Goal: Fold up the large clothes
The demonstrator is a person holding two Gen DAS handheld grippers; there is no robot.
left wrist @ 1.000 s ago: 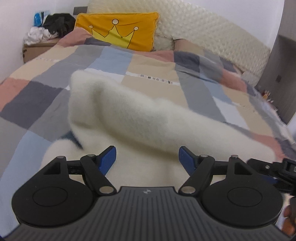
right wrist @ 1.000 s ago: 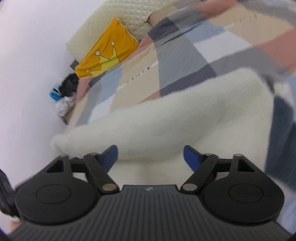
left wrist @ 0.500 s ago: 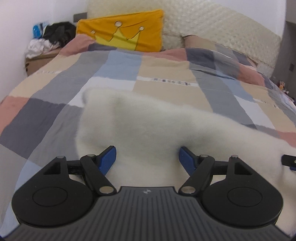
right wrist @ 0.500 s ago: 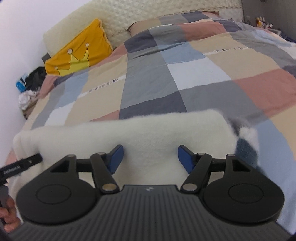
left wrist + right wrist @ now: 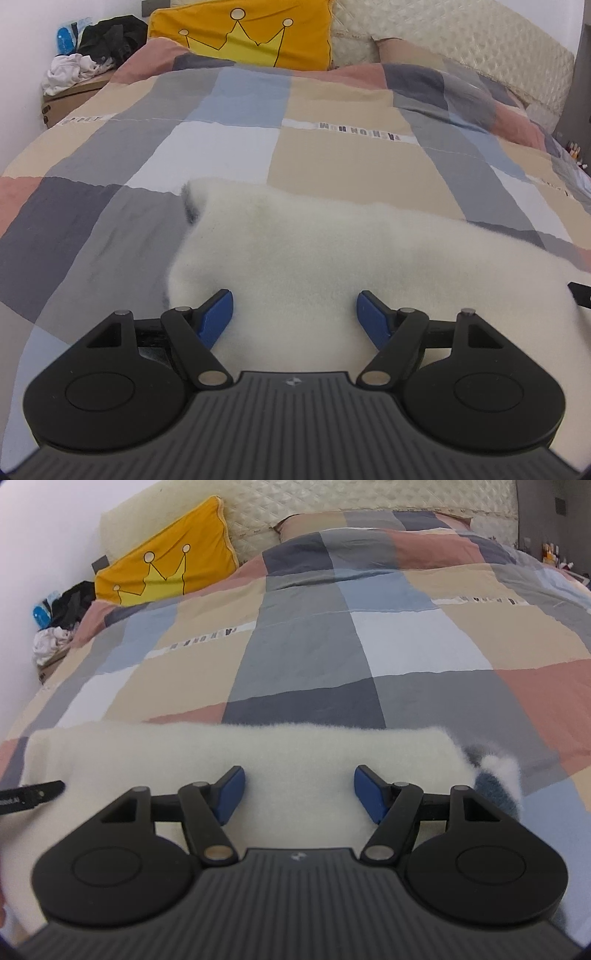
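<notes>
Left gripper [image 5: 294,314] and right gripper [image 5: 298,789] both spread wide, holding nothing, blue pads over the white fleece garment [image 5: 332,266]. Garment lies folded on the checkered duvet [image 5: 303,657] at the near edge; a bluish patch at its right end, maybe lining. Farther back: yellow crown pillow [image 5: 251,33], quilted headboard [image 5: 461,40].

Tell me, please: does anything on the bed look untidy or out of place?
Mostly neat. The white fleece lies folded on the quilt with a straight far edge. One oddity: at its right end a blue-grey fluffy part sticks out past the corner, so the fold is not fully flush there.
</notes>
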